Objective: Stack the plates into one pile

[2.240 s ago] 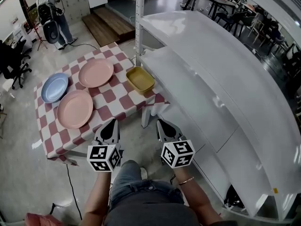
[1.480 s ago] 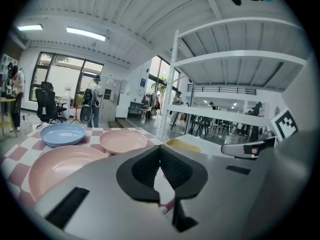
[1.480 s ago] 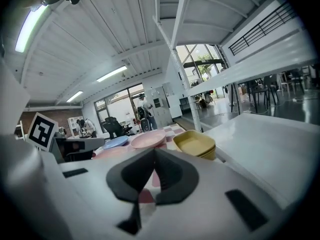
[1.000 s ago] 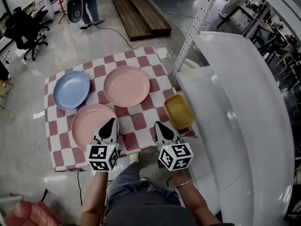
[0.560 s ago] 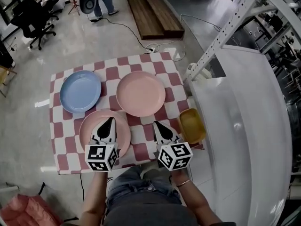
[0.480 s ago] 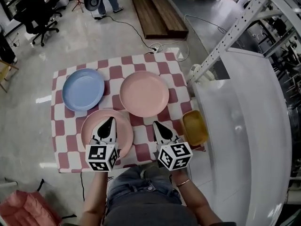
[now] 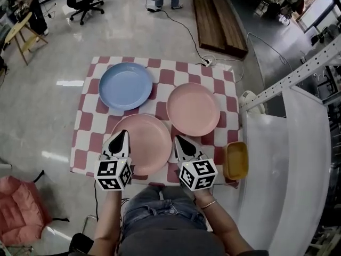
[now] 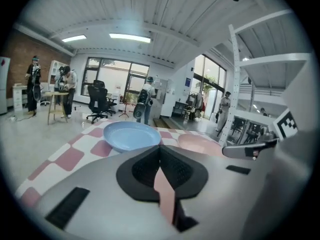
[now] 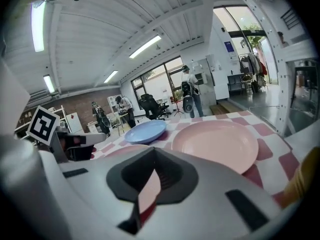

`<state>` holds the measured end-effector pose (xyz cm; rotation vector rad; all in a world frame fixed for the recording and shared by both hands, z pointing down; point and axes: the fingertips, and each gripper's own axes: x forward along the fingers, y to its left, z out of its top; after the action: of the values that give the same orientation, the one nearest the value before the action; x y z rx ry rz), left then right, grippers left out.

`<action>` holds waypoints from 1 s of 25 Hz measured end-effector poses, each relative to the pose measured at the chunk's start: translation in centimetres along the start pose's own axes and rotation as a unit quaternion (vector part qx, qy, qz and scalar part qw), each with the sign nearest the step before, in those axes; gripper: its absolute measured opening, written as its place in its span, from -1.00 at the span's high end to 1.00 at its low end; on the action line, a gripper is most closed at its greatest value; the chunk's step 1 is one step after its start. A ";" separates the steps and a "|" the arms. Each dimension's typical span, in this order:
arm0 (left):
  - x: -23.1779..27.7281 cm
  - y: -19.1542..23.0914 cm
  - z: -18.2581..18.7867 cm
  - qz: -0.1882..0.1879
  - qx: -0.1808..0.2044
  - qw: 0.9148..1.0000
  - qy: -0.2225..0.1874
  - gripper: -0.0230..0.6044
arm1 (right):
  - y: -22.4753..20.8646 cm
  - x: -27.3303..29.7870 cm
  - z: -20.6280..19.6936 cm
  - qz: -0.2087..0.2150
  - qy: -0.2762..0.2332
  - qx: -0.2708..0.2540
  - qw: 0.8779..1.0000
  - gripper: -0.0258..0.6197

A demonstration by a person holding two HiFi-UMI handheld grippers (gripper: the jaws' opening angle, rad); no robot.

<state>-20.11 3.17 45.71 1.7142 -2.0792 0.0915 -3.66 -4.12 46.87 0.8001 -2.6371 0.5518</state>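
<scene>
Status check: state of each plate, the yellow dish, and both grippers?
blue plate: lying flat, empty, unstacked
far pink plate: lying flat, empty, unstacked
near pink plate: lying flat, empty, unstacked
yellow dish: upright, empty
left gripper: shut, empty
right gripper: shut, empty

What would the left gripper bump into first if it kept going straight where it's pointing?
The left gripper would probably meet the near pink plate under its tips; past that, the blue plate. Depth is unclear.

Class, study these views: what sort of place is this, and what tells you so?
Probably an open lab or workshop space, not a home: office chairs, white metal shelving, and a checked-cloth table on polished floor.
</scene>
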 end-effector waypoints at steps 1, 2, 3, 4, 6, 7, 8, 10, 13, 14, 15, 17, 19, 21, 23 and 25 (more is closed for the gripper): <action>-0.4 0.9 -0.2 0.011 -0.015 1.000 0.000 0.87 | 0.3 0.3 -0.1 0.002 0.003 -0.004 1.000 0.89; -0.9 1.8 -0.5 0.020 -0.027 0.999 0.000 0.87 | 0.5 0.6 -0.2 0.004 0.006 -0.008 1.000 0.89; -1.3 2.5 -0.7 0.028 -0.034 0.999 0.001 0.87 | 0.7 0.8 -0.3 0.006 0.010 -0.010 1.000 0.89; -1.8 3.2 -1.0 0.036 -0.037 0.999 0.004 0.87 | 0.9 1.0 -0.5 0.008 0.015 -0.012 1.000 0.89; -2.6 4.4 -1.6 0.050 -0.044 0.998 0.011 0.87 | 1.1 1.2 -1.0 0.010 0.024 -0.016 1.000 0.89; -2.9 4.8 -2.0 0.056 -0.047 0.997 0.014 0.87 | 1.1 1.4 -1.2 0.010 0.029 -0.019 0.999 0.89; -3.1 5.2 -2.3 0.062 -0.048 0.997 0.018 0.87 | 1.1 1.5 -1.5 0.009 0.034 -0.022 0.999 0.89; -3.6 5.8 -3.1 0.072 -0.049 0.996 0.027 0.87 | 0.9 1.8 -2.0 0.004 0.043 -0.029 0.999 0.89; -4.1 6.5 -4.5 0.085 -0.053 0.994 0.041 0.87 | 0.6 2.1 -2.5 -0.005 0.051 -0.032 0.998 0.89; -4.2 6.8 -4.8 0.089 -0.057 0.993 0.045 0.87 | 0.6 2.2 -2.5 -0.006 0.052 -0.032 0.998 0.89; -4.3 6.9 -5.2 0.093 -0.062 0.993 0.048 0.87 | 0.5 2.2 -2.5 -0.007 0.053 -0.031 0.998 0.89; -4.6 7.2 -5.7 0.098 -0.073 0.991 0.049 0.87 | 0.5 2.3 -2.8 -0.006 0.060 -0.033 0.998 0.89; -4.8 7.2 -6.2 0.099 -0.085 0.990 0.050 0.86 | 0.6 2.4 -3.1 0.001 0.068 -0.032 0.997 0.89; -4.9 7.2 -6.7 0.098 -0.092 0.989 0.055 0.83 | 0.7 2.6 -3.5 0.008 0.076 -0.029 0.997 0.89; -4.9 7.2 -7.3 0.099 -0.097 0.988 0.063 0.79 | 0.8 2.9 -3.8 0.011 0.082 -0.029 0.996 0.88; -4.8 7.1 -7.8 0.099 -0.099 0.987 0.072 0.75 | 0.8 3.1 -4.1 0.011 0.089 -0.030 0.996 0.88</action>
<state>-23.96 11.75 52.52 1.3423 -2.0707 0.0636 -5.75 -3.06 51.54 0.6729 -2.4896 0.5203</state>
